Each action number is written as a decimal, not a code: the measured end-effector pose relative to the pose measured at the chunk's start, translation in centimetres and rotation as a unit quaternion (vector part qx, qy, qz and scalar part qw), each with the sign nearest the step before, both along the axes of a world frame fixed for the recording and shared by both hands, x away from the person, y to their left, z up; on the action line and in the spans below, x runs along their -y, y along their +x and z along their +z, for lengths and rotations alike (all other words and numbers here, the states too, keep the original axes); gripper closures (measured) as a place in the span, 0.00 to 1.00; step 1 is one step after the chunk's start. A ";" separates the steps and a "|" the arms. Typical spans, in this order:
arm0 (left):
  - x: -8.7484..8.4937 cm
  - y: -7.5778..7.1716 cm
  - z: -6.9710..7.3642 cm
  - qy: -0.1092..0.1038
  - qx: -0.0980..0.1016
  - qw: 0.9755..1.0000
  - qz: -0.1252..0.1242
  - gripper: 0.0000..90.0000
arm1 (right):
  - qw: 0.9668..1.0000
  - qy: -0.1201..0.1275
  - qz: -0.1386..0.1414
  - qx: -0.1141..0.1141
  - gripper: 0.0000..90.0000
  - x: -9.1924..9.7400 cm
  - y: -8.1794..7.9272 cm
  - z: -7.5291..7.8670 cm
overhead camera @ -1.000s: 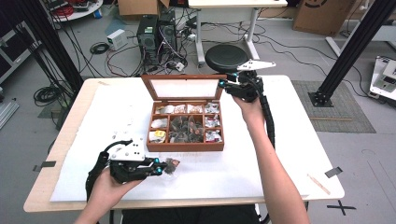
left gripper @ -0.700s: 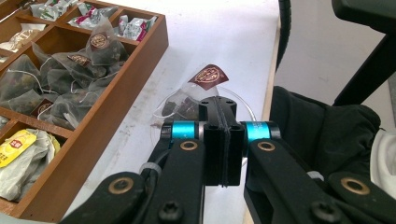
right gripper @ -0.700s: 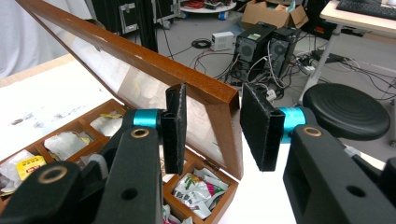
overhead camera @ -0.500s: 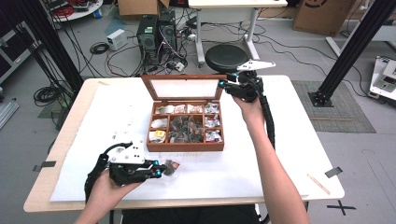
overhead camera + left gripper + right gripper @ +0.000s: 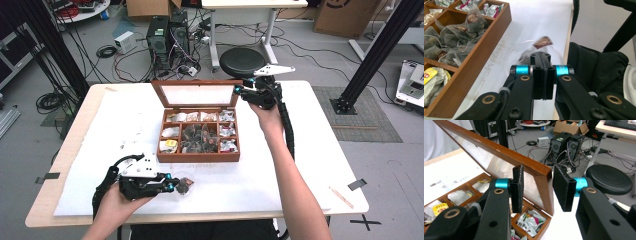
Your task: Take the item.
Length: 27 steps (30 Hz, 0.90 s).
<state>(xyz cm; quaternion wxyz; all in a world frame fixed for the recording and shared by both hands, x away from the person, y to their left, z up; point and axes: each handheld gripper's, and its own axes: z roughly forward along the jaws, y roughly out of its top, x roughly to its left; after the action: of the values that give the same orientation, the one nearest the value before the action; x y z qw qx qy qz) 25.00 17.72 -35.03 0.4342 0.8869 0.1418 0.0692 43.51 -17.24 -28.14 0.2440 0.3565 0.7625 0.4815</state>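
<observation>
A wooden compartment box (image 5: 200,157) filled with tea bags stands mid-table, its glass lid (image 5: 197,94) raised upright. My right gripper (image 5: 239,91) is at the lid's top right corner. In the right gripper view its jaws (image 5: 537,187) are closed on the lid's wooden edge (image 5: 541,173). Near the table's front edge my left gripper (image 5: 172,186) lies level, pads pressed together (image 5: 540,56). Just past its tips a tea bag (image 5: 185,186) with a brown tag (image 5: 543,41) rests in a clear round dish (image 5: 515,46). Whether the tips pinch the bag I cannot tell.
White cloth (image 5: 300,150) covers the table. A black stool (image 5: 242,61) and computer towers (image 5: 167,32) with loose cables stand behind the table's far edge. Dark clothing (image 5: 596,62) sits beside the table's front edge, to the left gripper's right.
</observation>
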 end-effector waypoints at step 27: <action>-0.5 0.6 0.1 -0.032 0.001 0.998 0.052 0.60 | 1.000 0.003 0.000 0.005 0.69 0.1 -0.1 0.1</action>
<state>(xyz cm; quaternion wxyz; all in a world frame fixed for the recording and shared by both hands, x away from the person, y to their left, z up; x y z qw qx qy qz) 25.59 18.19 -34.96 0.4583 0.8640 0.1893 0.0877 43.41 -17.34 -28.02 0.2466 0.3550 0.7597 0.4858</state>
